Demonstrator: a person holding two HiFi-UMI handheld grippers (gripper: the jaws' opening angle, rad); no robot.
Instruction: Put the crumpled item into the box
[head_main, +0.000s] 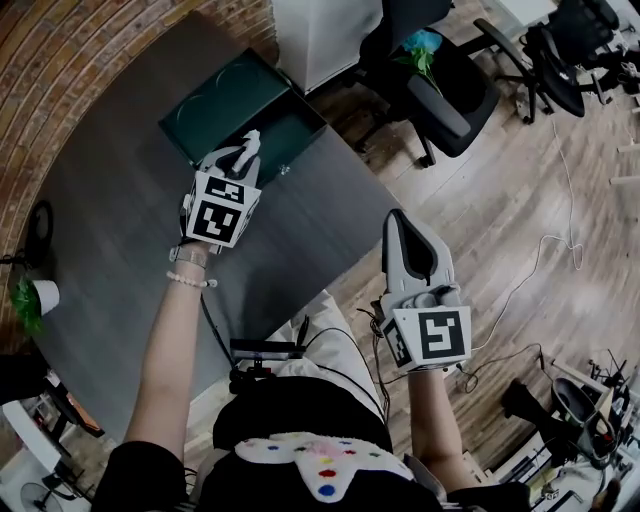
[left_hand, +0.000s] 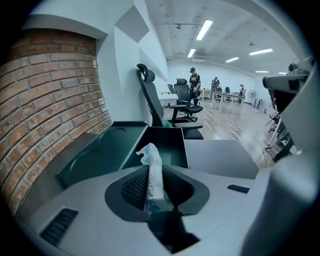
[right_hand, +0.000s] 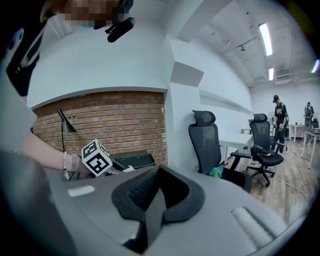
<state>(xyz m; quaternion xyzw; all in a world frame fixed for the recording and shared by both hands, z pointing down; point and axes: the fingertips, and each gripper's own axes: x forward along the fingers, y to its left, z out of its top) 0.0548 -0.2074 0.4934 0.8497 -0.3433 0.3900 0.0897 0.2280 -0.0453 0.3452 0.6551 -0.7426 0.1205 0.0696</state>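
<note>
Two bare forearms (head_main: 170, 350) are reaching forward from the person's dark top (head_main: 290, 400), each hand carrying a gripper. On the left, over a grey table (head_main: 110, 220), the left gripper (head_main: 243, 158) is pinching the crumpled item (left_hand: 152, 172), a pale wad sticking up past its narrowly parted jaws, and is hovering at the near edge of the open dark green box (left_hand: 167, 142), whose lid (head_main: 222, 100) is lying flat toward the brick wall (left_hand: 45, 100). To the right, the right gripper (head_main: 400, 222) is holding nothing, jaws pressed together, and is hanging past the table's edge above the wooden floor (head_main: 500, 200).
</note>
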